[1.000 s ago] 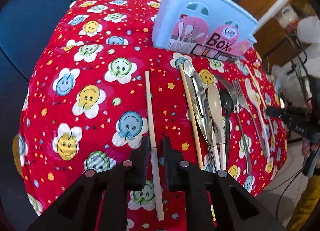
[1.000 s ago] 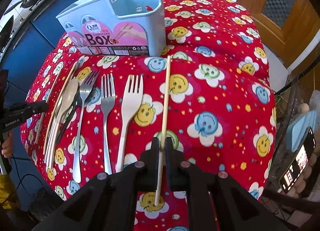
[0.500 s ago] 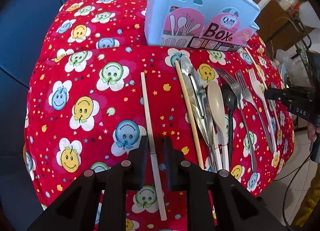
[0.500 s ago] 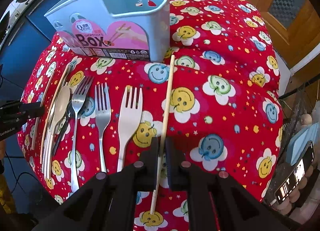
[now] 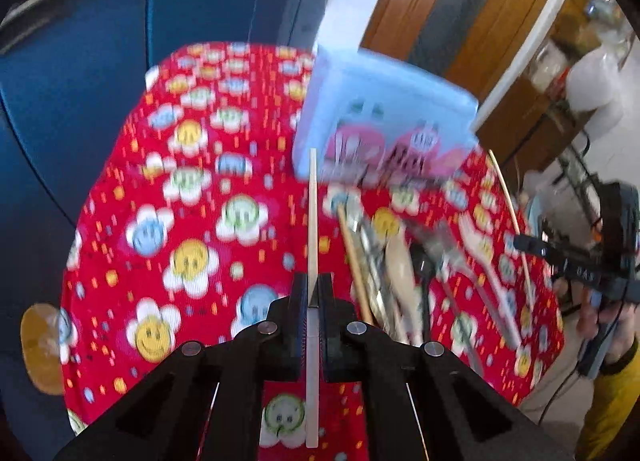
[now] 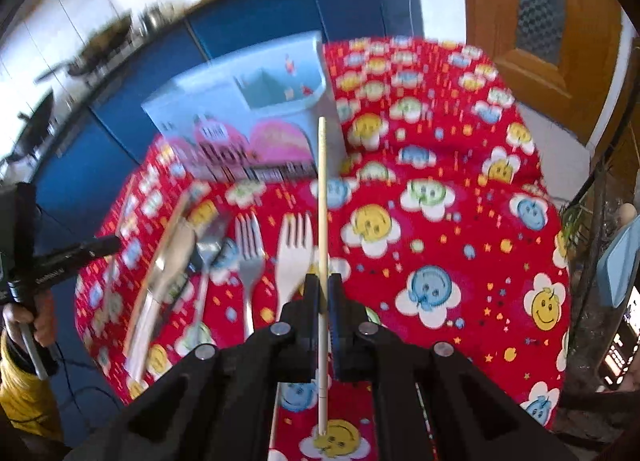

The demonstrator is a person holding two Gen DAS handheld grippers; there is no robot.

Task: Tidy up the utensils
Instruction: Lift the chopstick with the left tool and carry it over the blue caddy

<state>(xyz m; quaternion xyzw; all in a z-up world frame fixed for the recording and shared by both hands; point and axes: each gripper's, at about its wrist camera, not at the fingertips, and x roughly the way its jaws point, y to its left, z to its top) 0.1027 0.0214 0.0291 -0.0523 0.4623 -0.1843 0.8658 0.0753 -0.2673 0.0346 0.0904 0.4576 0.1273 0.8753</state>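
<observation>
Bright daylight fills both fisheye views, whose edges bow and darken into black corners. Motion blur smears the red smiley tablecloth, the blue utensil box and its lettering, perhaps unreadable here. Each tool's black frame stays sharp, and white glare washes the upper walls.

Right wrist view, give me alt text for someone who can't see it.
The right gripper is shut on a pale chopstick that points toward a light blue utensil box on a red smiley-flower tablecloth. Left of the chopstick lie a white plastic fork, metal forks and spoons, blurred by motion.
</observation>
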